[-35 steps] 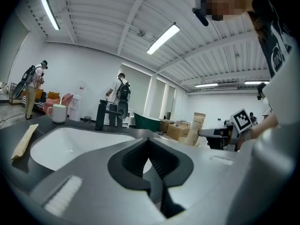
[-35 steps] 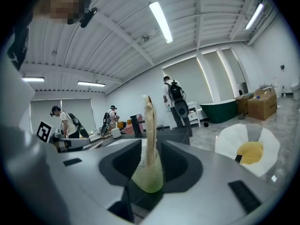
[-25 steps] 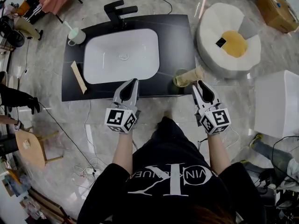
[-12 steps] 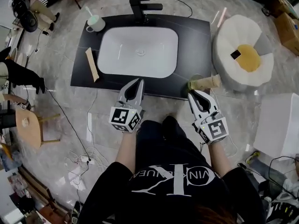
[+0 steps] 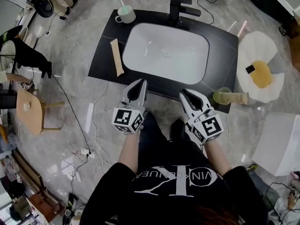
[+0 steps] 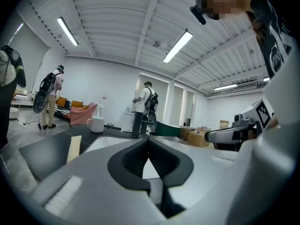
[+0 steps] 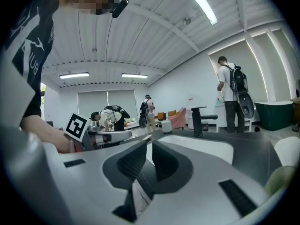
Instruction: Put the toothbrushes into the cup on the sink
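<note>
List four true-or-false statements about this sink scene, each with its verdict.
1. The left gripper is shut with nothing between its jaws. True.
2. The white cup stands at the counter's far left corner. True.
3. The beige strip lies inside the basin. False: it lies on the black counter, left of the basin.
4. The faucet is white. False: it is black.

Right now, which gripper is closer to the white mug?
Left. The left gripper is at the counter's front edge on the mug's side; the right gripper, its jaws just closing on nothing, is further along, past the basin's middle.
</note>
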Demonstrator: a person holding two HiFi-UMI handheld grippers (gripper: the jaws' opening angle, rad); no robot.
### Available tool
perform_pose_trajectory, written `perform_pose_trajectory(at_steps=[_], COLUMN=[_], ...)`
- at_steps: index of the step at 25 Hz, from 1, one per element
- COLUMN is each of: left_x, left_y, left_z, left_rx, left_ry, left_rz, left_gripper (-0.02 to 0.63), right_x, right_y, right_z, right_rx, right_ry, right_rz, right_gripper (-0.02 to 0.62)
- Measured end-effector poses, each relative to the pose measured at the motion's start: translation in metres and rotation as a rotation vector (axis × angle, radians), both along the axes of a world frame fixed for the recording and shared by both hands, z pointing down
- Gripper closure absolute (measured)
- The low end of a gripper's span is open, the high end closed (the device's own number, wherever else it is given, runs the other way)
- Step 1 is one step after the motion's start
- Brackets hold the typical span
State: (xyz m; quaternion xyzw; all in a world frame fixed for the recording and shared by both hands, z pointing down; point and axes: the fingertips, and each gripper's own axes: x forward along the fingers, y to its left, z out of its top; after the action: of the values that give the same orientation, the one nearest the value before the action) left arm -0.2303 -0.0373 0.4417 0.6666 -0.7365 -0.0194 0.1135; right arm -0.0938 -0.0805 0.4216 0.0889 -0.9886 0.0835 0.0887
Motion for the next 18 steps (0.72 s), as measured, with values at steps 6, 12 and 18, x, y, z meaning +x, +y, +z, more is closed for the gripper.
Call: perform_pose_trajectory(at_steps=[6, 12, 18], left_x=[-0.073, -0.133, -0.179], left_y=[0.037, 0.075, 0.091], left_z=[0.005, 0.021, 0.032], left_rx=[-0.007, -0.036, -0.048], left_ry=[0.005, 0.02, 0.024], left_rz=[-0.066, -0.123, -0.112], left_gripper=[0.594, 0.594, 0.594], right_x=[-0.078, -0.161, -0.232], right_y=[0.018, 0.041, 0.057], right_z=[0.014, 0.035, 0.059], right_rx=[-0.068, -0.13, -0.2], right_ry=[0.026, 0.083, 0.143], right_rz=[-0.013, -0.07, -0.077], right_gripper=[0.549, 0.549, 0.549])
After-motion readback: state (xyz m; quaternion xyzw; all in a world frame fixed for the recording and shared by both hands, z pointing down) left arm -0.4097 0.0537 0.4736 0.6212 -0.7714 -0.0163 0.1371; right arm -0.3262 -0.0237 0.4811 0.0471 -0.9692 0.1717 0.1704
